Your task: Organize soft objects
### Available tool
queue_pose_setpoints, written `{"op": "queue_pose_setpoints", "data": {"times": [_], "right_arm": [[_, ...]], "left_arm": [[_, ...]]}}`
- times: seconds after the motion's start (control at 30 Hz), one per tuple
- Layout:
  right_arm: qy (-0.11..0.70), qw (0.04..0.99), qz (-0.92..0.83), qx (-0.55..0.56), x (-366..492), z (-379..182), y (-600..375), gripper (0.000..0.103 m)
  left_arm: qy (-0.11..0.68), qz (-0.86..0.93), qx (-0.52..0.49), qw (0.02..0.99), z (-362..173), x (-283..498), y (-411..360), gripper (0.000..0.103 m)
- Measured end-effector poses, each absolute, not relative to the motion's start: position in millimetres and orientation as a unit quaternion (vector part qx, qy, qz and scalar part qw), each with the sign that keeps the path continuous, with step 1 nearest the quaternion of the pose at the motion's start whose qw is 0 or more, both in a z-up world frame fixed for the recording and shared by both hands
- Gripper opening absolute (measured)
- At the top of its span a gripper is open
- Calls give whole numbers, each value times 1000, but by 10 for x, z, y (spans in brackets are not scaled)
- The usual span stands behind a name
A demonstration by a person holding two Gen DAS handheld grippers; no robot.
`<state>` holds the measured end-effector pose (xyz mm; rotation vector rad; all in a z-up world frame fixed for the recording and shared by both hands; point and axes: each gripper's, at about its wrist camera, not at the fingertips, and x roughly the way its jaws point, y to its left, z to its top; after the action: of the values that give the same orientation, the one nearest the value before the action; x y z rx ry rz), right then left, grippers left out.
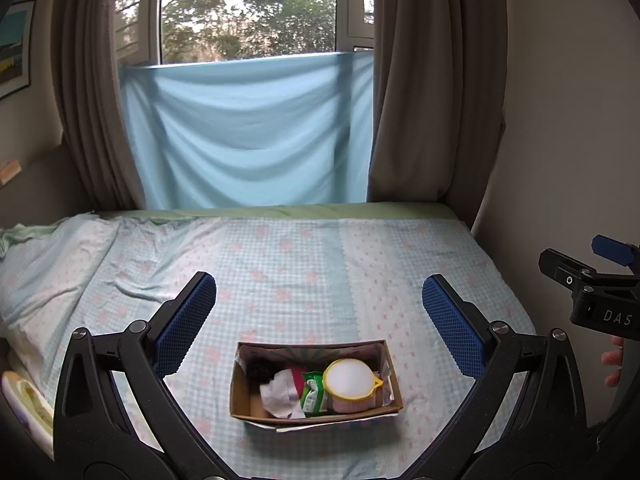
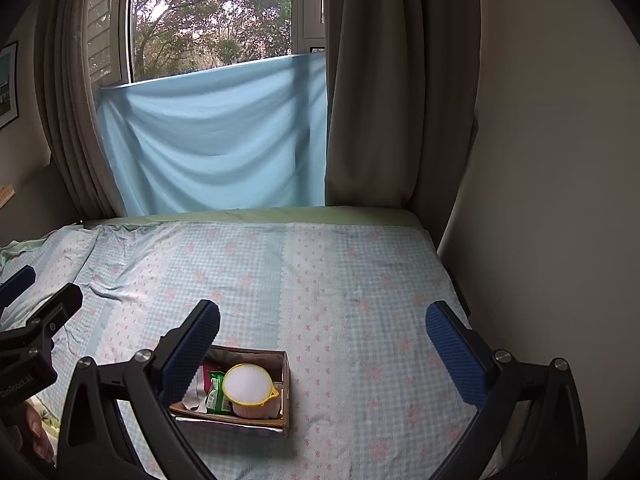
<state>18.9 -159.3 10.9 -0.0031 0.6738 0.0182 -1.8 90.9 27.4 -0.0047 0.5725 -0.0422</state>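
A cardboard box [image 1: 248, 404] sits on the bed near its front edge; it also shows in the right wrist view [image 2: 285, 384]. In it lie a round white puff with a yellow rim [image 1: 348, 378] [image 2: 247, 385], a green packet [image 1: 314, 394] [image 2: 216, 398], a white cloth [image 1: 280, 394], a red item and a black item [image 1: 256, 369]. My left gripper [image 1: 320, 300] is open and empty, above and behind the box. My right gripper [image 2: 322, 328] is open and empty, to the right of the box. Each gripper shows at the edge of the other's view: right gripper [image 1: 592, 276], left gripper [image 2: 36, 300].
The bed [image 1: 320, 252] has a blue checked sheet with pink flowers, rumpled at the left. A wall [image 2: 540, 160] runs along the bed's right side. Brown curtains [image 1: 432, 100], a hanging blue cloth [image 1: 248, 128] and a window stand behind the bed.
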Motion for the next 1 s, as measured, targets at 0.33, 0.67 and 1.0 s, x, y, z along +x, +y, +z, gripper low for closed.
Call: {"op": "queue_pose_setpoints", "data": {"times": [0.33, 0.67, 1.0], "right_arm": [[331, 944, 9, -1, 234, 111, -1585, 103], [330, 944, 8, -1, 249, 109, -1583, 103], [329, 944, 6, 0, 278, 107, -1584, 103]], "left_arm": [[282, -19, -3, 959, 273, 9, 919, 103], [277, -14, 0, 961, 259, 23, 906, 103], [255, -1, 4, 967, 292, -50, 866, 103]]}}
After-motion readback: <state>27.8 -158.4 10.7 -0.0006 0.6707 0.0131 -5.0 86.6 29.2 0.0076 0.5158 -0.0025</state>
